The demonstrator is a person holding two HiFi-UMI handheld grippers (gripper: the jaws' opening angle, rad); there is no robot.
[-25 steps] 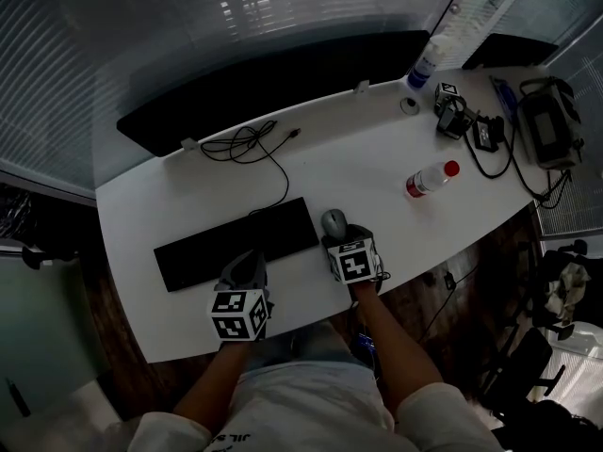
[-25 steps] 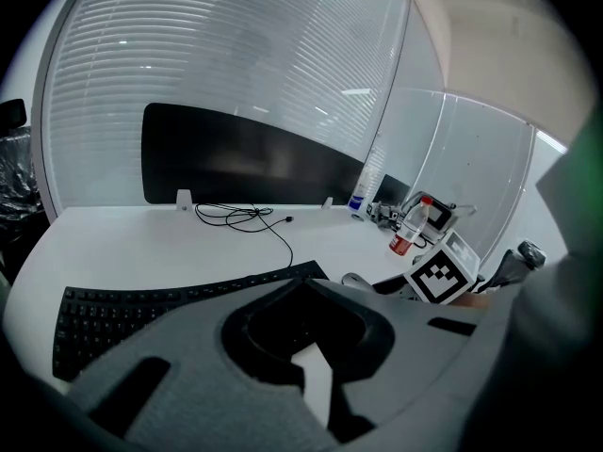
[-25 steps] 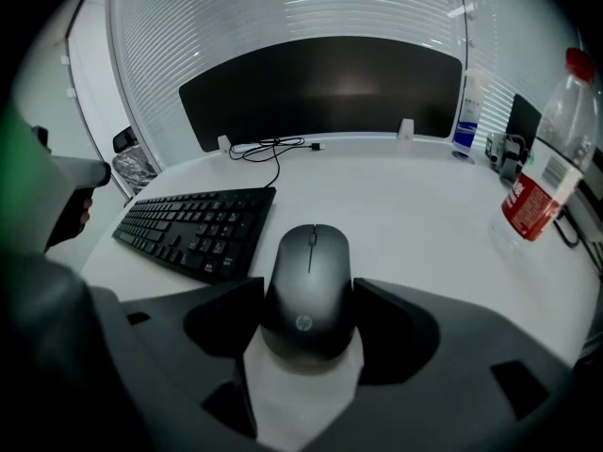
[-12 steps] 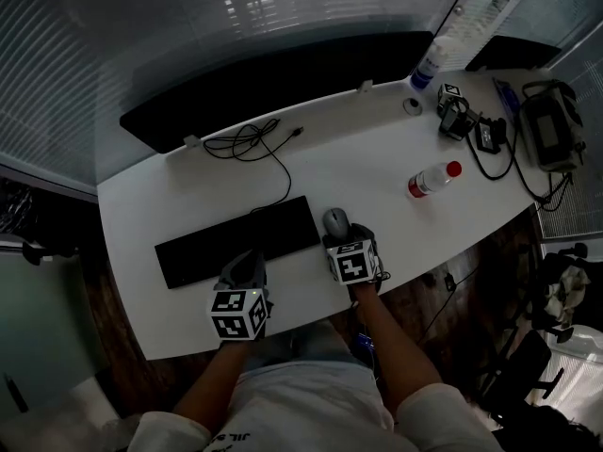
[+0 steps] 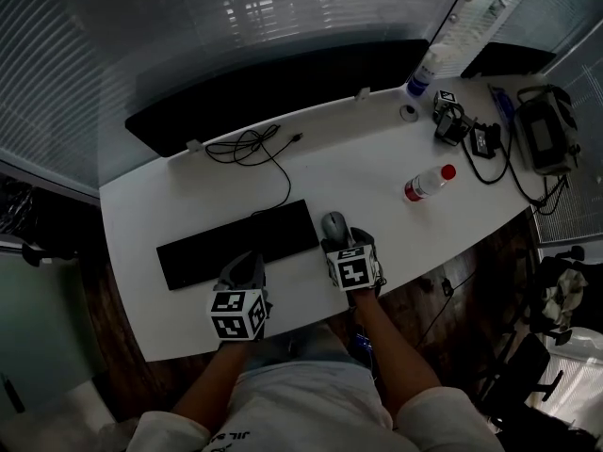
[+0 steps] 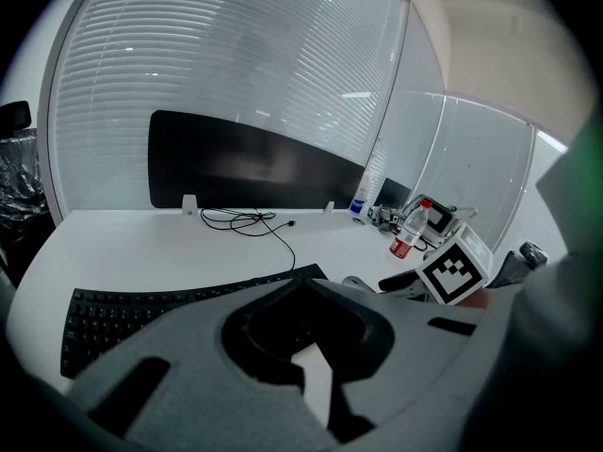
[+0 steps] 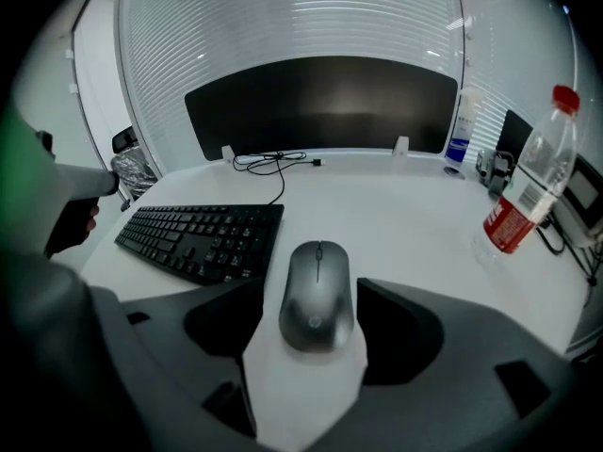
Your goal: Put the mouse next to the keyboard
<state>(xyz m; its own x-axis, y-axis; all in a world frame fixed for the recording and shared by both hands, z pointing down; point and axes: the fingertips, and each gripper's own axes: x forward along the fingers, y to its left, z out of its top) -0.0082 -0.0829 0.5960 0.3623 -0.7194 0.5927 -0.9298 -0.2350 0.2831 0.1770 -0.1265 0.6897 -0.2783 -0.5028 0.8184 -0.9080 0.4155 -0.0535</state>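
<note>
Nearest me, the left tool point(image 6: 301, 286) is over the front edge of the worktop point(image 5: 358, 163), just in front of the keyboard point(image 5: 236, 244). Its jaws are pressed together at the tips, and I see nothing between them.

To its right, the right tool point(image 7: 312, 301) points steeply down at the worktop with its jaws spread wide. The mouse point(image 7: 317, 276) lies flat on the worktop with its rear half between the two jaws and its front end past their tips. A strip of bare worktop shows between the mouse and the left jaw. The right jaw stands very close to the mouse's side, but I see no pressure on it. I judge the mouse not gripped.

The mouse sits just beside the right end of the keyboard, apart from it by a narrow gap. Its long axis runs toward the far side of the worktop.

Further out and well to the right, a red-capped bottle point(image 5: 426, 182) lies on its side. Beyond the keyboard, a loose black cable point(image 5: 247, 147) is coiled on the worktop. At the far edge stands a long black panel point(image 5: 283, 88), with window blinds point(image 5: 236, 8) behind it.
</note>
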